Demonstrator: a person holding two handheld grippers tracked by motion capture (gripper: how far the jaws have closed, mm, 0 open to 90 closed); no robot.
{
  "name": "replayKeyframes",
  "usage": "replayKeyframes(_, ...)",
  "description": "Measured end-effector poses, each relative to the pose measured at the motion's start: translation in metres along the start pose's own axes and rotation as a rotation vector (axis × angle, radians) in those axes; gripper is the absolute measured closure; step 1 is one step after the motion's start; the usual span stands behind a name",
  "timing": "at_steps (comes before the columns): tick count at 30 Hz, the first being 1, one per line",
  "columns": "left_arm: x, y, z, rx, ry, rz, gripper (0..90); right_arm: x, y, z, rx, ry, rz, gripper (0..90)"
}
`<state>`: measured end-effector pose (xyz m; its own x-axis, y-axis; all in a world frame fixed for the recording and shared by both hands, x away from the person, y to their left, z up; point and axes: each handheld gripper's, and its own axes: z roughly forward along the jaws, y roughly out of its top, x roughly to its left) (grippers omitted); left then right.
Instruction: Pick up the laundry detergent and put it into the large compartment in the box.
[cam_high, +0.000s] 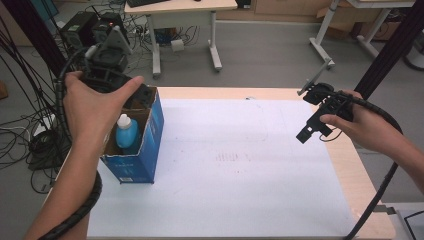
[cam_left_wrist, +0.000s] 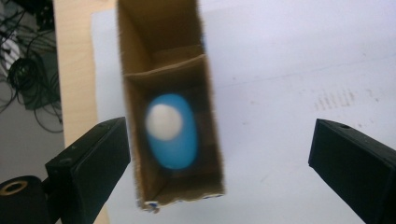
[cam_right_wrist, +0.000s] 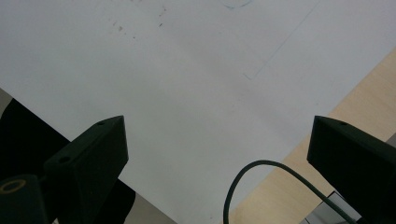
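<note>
With its jaws wide apart above the open box (cam_high: 141, 150), the left hand-held gripper (cam_left_wrist: 219, 154) could snag the cardboard wall and tip it before reaching the blue bottle (cam_left_wrist: 172, 130); the right hand-held gripper (cam_right_wrist: 219, 154) hangs apart too.

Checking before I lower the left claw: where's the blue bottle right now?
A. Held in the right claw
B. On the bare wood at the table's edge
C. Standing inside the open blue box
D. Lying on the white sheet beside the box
C: the blue bottle with its white cap stands inside the open blue box, and the left claw hangs open above it.
</note>
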<state>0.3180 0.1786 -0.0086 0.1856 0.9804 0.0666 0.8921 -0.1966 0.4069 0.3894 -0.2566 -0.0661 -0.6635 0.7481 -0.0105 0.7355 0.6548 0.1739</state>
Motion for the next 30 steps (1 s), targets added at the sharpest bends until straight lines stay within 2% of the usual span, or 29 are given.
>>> replayKeyframes(4,-0.020,0.005,0.004,0.004,-0.033,0.054,5.7,0.001,0.000,-0.001,-0.002,0.000,0.001,5.1)
replayKeyframes(6,-0.028,0.009,0.006,0.014,-0.032,0.079,5.7,0.002,-0.001,-0.001,-0.004,0.001,0.003,5.1)
replayKeyframes(9,-0.033,0.011,0.009,0.019,-0.034,0.087,5.7,0.002,-0.001,-0.002,-0.003,0.001,-0.003,5.1)
replayKeyframes(15,-0.034,0.013,0.014,0.036,-0.028,0.081,5.7,-0.002,-0.003,-0.001,-0.008,0.005,0.010,5.2)
replayKeyframes(21,-0.034,0.012,0.016,0.035,-0.030,0.078,5.7,-0.001,0.000,0.002,-0.005,0.007,0.001,5.2)
replayKeyframes(23,-0.034,0.013,0.016,0.040,-0.029,0.090,5.7,0.000,0.001,0.002,-0.004,0.008,0.000,5.1)
replayKeyframes(30,-0.033,0.012,0.018,0.036,-0.023,0.073,5.7,0.000,0.002,0.003,0.000,0.004,-0.005,5.1)
